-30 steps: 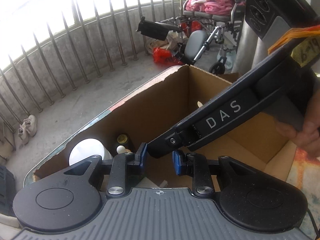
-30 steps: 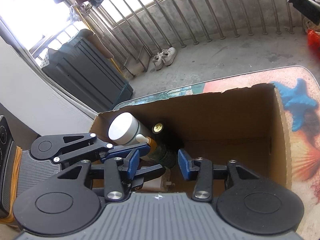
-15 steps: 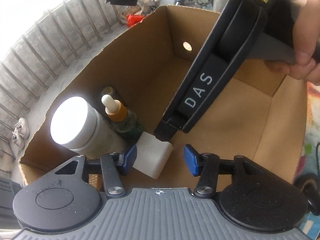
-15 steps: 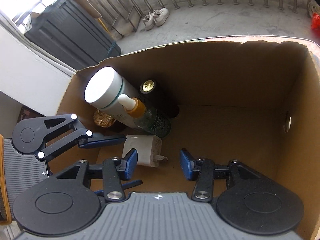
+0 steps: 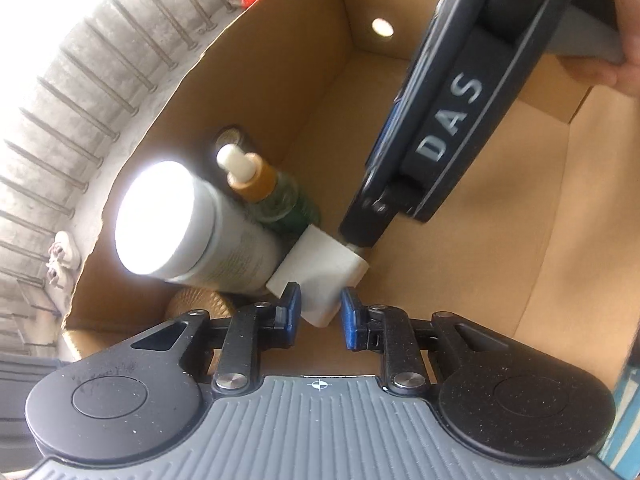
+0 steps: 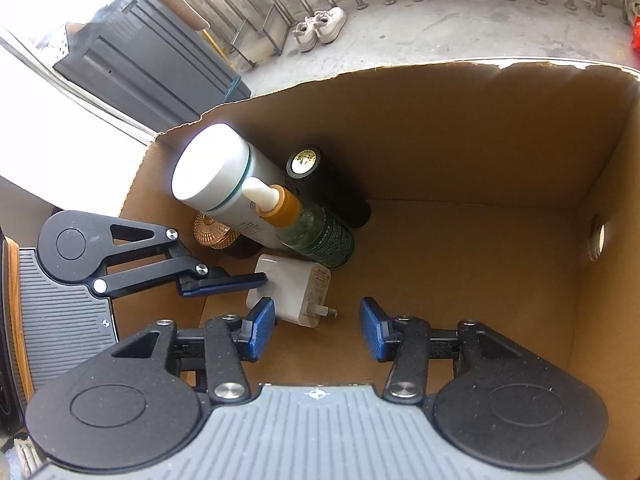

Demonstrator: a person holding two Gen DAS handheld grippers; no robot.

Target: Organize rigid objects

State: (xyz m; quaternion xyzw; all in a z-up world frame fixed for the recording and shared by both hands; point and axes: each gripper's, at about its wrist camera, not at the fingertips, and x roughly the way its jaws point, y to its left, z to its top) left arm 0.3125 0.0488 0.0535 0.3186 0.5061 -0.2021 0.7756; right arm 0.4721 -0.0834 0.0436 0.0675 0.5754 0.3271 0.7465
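Note:
An open cardboard box (image 6: 440,140) holds a white-capped bottle (image 6: 208,168), a green dropper bottle (image 6: 316,236), a black tube with a gold cap (image 6: 304,160) and an amber ribbed glass piece (image 6: 210,232), all in one corner. A white charger (image 5: 320,268) lies flat on the box floor beside them. My left gripper (image 5: 318,314) points down at it. Its jaws are closing, and the pads touch both sides of the charger's near corner. My right gripper (image 6: 318,328) hovers open just short of the charger's prongs (image 6: 328,312) and holds nothing.
A person's hand (image 5: 624,60) grips the right tool at the upper right. Beyond the box (image 5: 280,60) are a metal railing, a pair of pale shoes (image 6: 320,28) on the concrete floor and a dark grey cabinet (image 6: 152,64).
Both grippers have sunk from above the rim into the box. The left jaws stood wide beside the charger half a second ago and have narrowed onto its corner.

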